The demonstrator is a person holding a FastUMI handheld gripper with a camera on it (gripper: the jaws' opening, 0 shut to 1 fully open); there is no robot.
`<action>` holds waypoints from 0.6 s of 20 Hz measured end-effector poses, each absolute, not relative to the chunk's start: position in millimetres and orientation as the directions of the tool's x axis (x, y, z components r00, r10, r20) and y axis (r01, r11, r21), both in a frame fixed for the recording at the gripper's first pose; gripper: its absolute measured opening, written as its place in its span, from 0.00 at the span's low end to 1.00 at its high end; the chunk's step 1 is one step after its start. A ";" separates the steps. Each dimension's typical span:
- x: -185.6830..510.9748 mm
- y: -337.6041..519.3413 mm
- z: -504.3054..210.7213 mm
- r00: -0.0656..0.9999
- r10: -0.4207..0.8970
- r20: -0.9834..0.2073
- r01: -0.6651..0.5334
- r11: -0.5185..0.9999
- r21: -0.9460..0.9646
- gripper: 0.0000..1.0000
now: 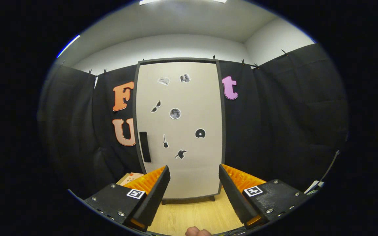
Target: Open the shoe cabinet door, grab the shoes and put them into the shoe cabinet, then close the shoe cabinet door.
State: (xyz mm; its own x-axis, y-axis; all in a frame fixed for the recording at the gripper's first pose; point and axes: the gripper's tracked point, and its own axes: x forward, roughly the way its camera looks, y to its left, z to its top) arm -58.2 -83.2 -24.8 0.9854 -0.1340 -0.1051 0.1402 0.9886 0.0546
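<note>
Black cloth walls (290, 114) close the booth, with a pale wooden table (192, 216) below. From there the gripper (194, 188) looks forward with its two fingers wide apart, and it holds nothing; between them is only bare table. Just beyond the fingers stands the shoe cabinet (179, 131), upright, its long axis vertical, and its front faces the gripper. Its door (189, 177) is shut, so I cannot tell what is inside. A dark vertical handle (145, 147) sits near the left edge of the door, and small stickers (175, 113) are spread on the door. Left of the cabinet's foot, behind the left finger, lies a cardboard box (130, 178). Open table lies between the fingers and the cabinet. Part of a hand (197, 232) shows under the fingers.
</note>
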 end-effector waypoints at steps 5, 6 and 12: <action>-99.0 -116.4 -34.0 0.984 -0.158 -0.087 0.163 0.985 0.053 0.93; -106.7 -119.0 -32.7 0.983 -0.167 -0.079 0.172 0.984 0.050 0.93; -135.9 -111.6 -8.6 0.982 -0.188 -0.037 0.189 0.980 0.053 0.93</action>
State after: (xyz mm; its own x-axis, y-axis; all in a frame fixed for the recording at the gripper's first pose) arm -135.9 -111.6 -8.6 0.9816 -0.1875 -0.0368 0.1893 0.9805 0.0534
